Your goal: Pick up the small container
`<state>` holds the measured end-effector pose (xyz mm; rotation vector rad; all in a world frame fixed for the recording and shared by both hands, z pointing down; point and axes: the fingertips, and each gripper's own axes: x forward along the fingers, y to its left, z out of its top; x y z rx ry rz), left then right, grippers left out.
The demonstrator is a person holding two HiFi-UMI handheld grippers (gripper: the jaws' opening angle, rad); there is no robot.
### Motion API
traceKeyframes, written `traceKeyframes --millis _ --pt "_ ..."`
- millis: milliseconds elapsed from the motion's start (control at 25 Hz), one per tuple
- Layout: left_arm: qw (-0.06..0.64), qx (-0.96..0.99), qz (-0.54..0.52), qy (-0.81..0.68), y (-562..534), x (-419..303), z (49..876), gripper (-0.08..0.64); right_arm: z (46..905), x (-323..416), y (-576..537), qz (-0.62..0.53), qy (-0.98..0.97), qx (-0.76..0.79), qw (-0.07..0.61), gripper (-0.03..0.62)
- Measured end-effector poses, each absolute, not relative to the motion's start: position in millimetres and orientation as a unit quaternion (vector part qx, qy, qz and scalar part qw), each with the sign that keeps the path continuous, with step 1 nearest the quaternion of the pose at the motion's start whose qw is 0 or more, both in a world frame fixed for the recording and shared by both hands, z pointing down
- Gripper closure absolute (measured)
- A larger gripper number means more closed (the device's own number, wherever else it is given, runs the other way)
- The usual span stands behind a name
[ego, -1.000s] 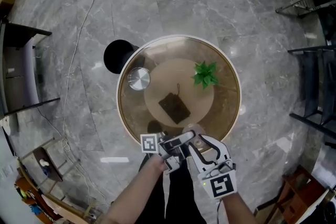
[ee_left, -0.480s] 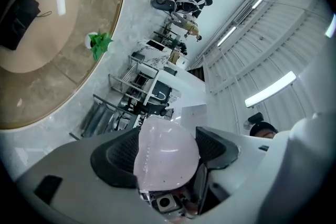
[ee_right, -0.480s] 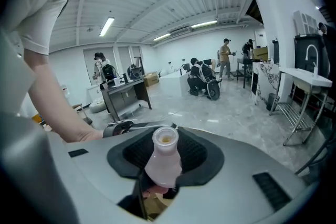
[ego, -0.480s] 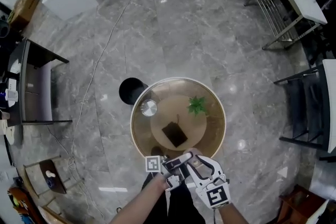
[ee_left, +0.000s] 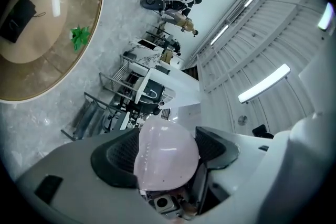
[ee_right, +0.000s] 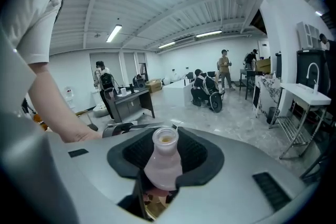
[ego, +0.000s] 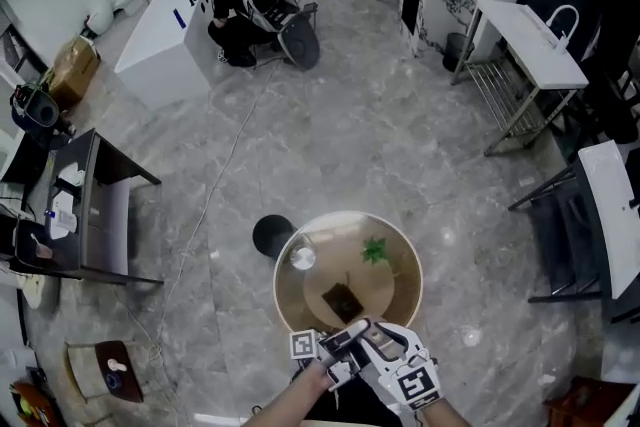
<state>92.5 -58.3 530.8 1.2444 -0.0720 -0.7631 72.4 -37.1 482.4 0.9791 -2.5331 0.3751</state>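
The right gripper (ee_right: 166,157) grasps the small frosted pale-pink plastic container (ee_right: 163,165). Its pads press the body from both sides, and the narrow open neck rises above them. The left gripper (ee_left: 167,150) is clamped on it too, but that view shows only a rounded pink dome filling the gap between its pads. Far beyond the left jaws, up and to their left, lies the round glass-topped table (ee_left: 47,55) with a green star-shaped plant (ee_left: 80,36). The right gripper view shows neither. The only print is the black-and-white square markers (ego: 419,385) on the grippers' cubes.
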Motion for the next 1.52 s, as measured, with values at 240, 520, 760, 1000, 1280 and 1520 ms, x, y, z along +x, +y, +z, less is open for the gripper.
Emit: traceKeyframes --millis 240,520,760,1000,1280,1520 --pt "0.734 0.575 -0.359 -0.039 -35 88 481 0.222 433 69 -13 0.122 -0.907 0.352 0.197 0.442" --pt "0.731 0.585 -0.349 -0.033 -11 69 453 0.221 401 51 12 0.109 -0.905 0.366 0.186 0.442" --pt "0.737 0.586 -0.336 -0.017 23 35 440 0.221 385 17 46 0.101 -0.899 0.389 0.173 0.442" --pt "0.742 0.588 -0.321 -0.002 61 3 426 0.222 371 -17 83 0.098 -0.889 0.412 0.175 0.442" --pt "0.740 0.601 -0.301 0.021 102 -32 412 0.221 355 -53 124 0.082 -0.878 0.438 0.176 0.442" --pt "0.743 0.598 -0.297 0.043 140 -47 398 0.221 341 -71 162 0.063 -0.872 0.454 0.169 0.442"
